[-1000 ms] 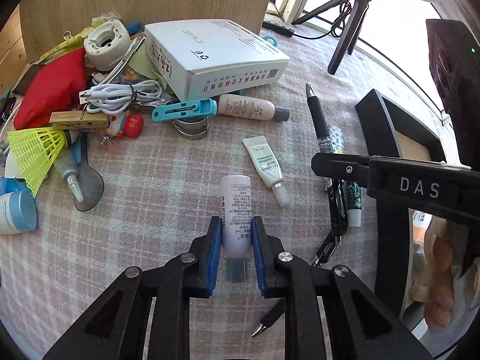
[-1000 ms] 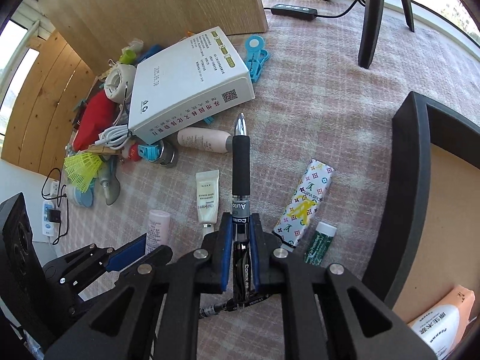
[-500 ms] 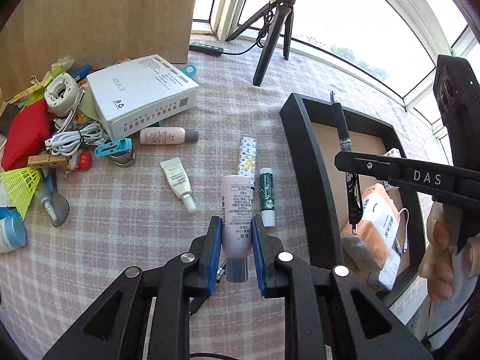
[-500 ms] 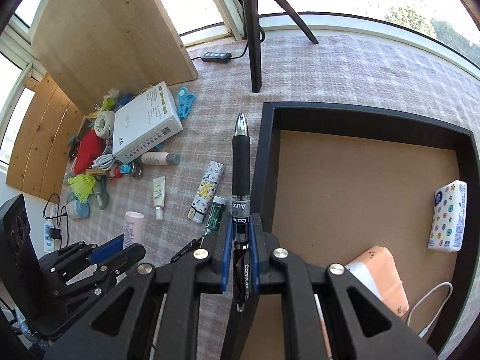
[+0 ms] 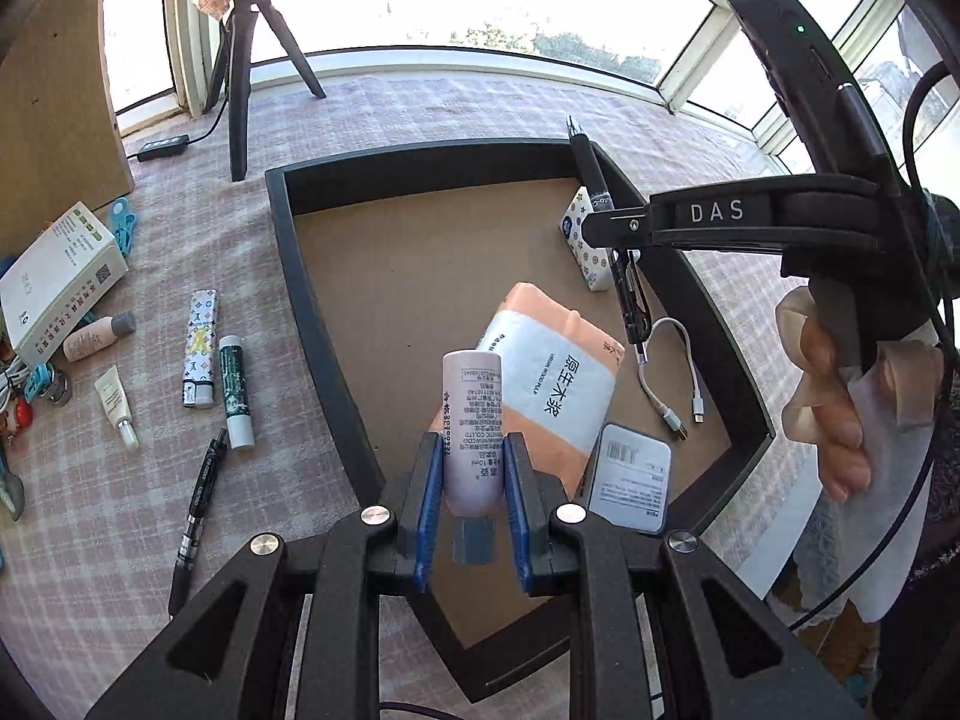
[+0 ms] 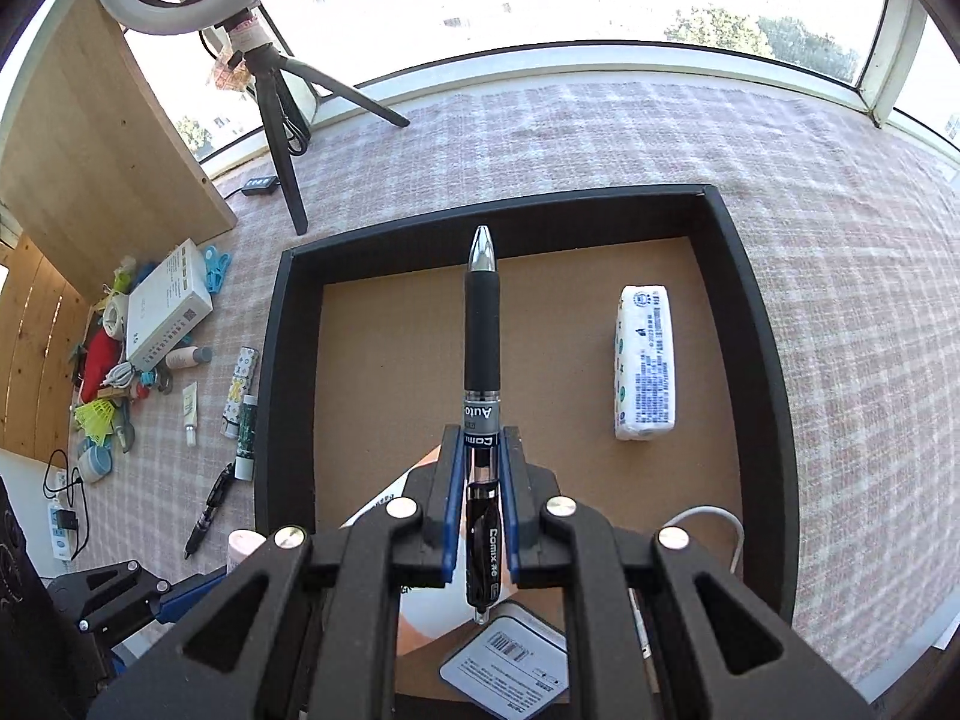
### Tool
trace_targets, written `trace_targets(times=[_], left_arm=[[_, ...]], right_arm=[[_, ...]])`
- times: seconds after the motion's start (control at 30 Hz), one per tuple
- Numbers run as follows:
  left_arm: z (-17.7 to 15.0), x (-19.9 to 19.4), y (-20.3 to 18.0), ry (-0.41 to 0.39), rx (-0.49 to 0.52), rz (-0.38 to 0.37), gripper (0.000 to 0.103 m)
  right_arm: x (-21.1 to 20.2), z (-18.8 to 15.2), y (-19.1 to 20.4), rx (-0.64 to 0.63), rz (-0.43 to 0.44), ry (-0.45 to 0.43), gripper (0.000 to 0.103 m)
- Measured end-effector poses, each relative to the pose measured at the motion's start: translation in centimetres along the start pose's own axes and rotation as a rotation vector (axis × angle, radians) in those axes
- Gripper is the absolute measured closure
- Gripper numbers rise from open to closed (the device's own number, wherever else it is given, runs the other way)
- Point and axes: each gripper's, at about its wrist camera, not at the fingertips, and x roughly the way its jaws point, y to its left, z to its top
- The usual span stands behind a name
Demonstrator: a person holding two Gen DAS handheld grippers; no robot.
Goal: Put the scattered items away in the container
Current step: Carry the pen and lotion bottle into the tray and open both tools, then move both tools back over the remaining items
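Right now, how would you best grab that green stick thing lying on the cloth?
Grip the green tube across its narrow middle, coming straight down from above. It lies flat, long and slim. The patterned lighter is close alongside, so slip one finger into that gap.

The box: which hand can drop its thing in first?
Probably the right. The right gripper holds the pen over bare floor of the black box. The left gripper holds its bottle above the tissue pack, near the wall.
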Motion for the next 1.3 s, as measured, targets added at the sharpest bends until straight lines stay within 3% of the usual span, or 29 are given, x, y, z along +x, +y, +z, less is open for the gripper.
trace_targets(times=[0.23, 0.3, 0.33, 0.43, 0.87, 1.07, 1.3], left_arm=[[-0.7, 0.6, -1.3, 0.024, 0.022, -0.015, 0.083], [-0.6, 1.0, -1.1, 0.043, 0.004, -0.017, 0.049], [-0.7, 1.0, -0.9, 0.037, 0.0, -0.019, 0.029], [-0.8, 0.6, -0.8, 0.003, 0.009, 0.014, 0.03], [-1.4, 0.1, 3.7, 0.002, -0.046, 0.081, 0.037], [-2.2, -0.8, 8.0, 0.01, -0.077, 0.12, 0.037], [-4.5, -1.6, 13.2, 0.031, -0.108, 0.16, 0.036]], right_arm=[[-0.1, -0.6, -1.6, -0.009, -0.012, 0.015, 0.091], [-0.1, -0.6, -1.7, 0.001, -0.04, 0.015, 0.072], [-0.3, -0.5, -1.6, -0.001, -0.05, 0.005, 0.056], [-0.6, -0.4, -1.2, -0.006, -0.049, -0.015, 0.054], [0.0, 0.4, 3.1, -0.066, 0.014, -0.017, 0.054], [0.4, 1.3, 8.2, -0.136, 0.095, -0.013, 0.054], [2.5, 2.0, 15.8, -0.263, 0.133, 0.01, 0.054]])
